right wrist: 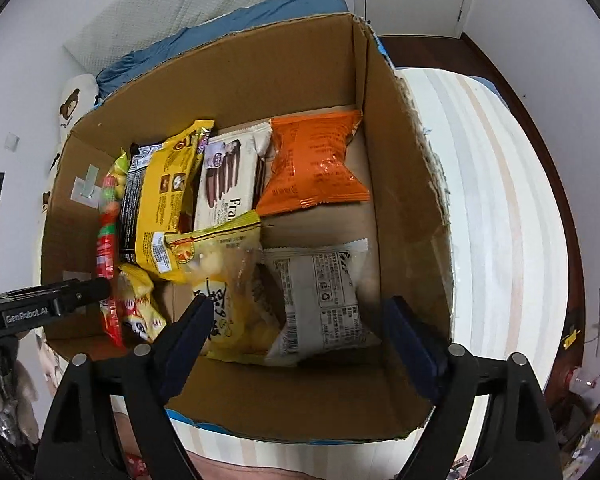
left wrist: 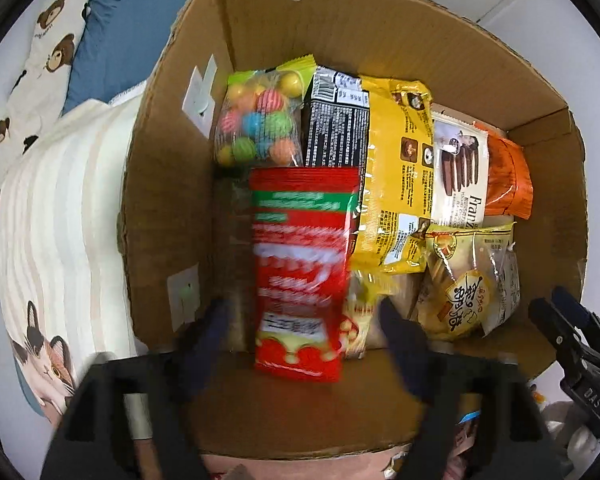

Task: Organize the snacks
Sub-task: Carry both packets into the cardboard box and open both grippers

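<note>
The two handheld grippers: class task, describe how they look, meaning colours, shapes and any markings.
Each gripper, left and right, has a black frame of triangular cut-out arms carrying two dark blue padded jaws. Round silver pivot pins show on the right one. Seen from the opposite camera, the left bears white "GenRobot.AI" lettering and the right "DAS". No sleeves or cables are visible.

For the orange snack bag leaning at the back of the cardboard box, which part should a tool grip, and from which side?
Grip the orange snack bag by its flat crimped top edge, coming straight down from above. It leans against the back wall of the cardboard box with that seam uppermost, and open floor lies in front of it, while the biscuit pack crowds its left side. That seems the easiest approach.
</note>
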The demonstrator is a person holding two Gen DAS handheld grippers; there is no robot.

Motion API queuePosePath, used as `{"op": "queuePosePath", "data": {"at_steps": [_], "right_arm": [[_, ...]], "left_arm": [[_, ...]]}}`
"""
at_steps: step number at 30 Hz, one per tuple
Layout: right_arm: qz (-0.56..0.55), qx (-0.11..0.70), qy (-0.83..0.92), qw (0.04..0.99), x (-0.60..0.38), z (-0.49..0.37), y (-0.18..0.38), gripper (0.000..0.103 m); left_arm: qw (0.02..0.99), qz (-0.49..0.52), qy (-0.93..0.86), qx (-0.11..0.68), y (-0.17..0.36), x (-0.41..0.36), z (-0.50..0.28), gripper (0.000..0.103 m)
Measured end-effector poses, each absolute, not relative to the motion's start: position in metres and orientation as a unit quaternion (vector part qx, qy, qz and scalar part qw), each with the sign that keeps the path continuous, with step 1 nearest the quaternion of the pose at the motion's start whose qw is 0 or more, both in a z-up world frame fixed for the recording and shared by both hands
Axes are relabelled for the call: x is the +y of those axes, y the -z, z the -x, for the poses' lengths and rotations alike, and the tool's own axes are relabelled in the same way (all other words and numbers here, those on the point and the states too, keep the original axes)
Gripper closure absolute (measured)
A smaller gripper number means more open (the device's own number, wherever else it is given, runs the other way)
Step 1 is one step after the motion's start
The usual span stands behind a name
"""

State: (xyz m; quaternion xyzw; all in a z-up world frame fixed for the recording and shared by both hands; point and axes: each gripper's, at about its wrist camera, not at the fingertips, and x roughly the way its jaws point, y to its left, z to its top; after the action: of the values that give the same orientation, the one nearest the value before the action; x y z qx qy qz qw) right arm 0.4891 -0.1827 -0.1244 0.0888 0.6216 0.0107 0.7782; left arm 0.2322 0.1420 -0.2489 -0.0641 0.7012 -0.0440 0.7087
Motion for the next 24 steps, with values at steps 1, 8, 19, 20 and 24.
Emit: {"op": "queuePosePath", "data": {"at_steps": [1, 8, 19, 20, 24], "right_arm": [[-0.087, 0.623, -0.012, 0.777, -0.181, -0.490, 0.124, 0.008], [-0.078, 0.622, -0.006, 0.779, -0.178, -0.486, 0.121, 0.008], [-0.062, 0.612, -0.004, 0.788, -0.172, -0.478, 0.110, 0.007], [-0.060, 0.610, -0.004, 0.790, -0.172, -0.477, 0.108, 0.007], [-0.055, 0.600, -0.004, 0.798, -0.170, -0.471, 0.100, 0.007]], "left_arm": [[0.712, 0.066, 0.044, 0.697, 0.247, 0.141, -0.232, 0.012], [0.719, 0.070, 0.038, 0.690, 0.243, 0.142, -0.224, 0.012], [0.757, 0.061, 0.028, 0.650, 0.221, 0.137, -0.197, 0.012], [0.761, 0.060, 0.027, 0.645, 0.218, 0.137, -0.194, 0.012], [0.776, 0.054, 0.025, 0.628, 0.203, 0.133, -0.183, 0.012]]}}
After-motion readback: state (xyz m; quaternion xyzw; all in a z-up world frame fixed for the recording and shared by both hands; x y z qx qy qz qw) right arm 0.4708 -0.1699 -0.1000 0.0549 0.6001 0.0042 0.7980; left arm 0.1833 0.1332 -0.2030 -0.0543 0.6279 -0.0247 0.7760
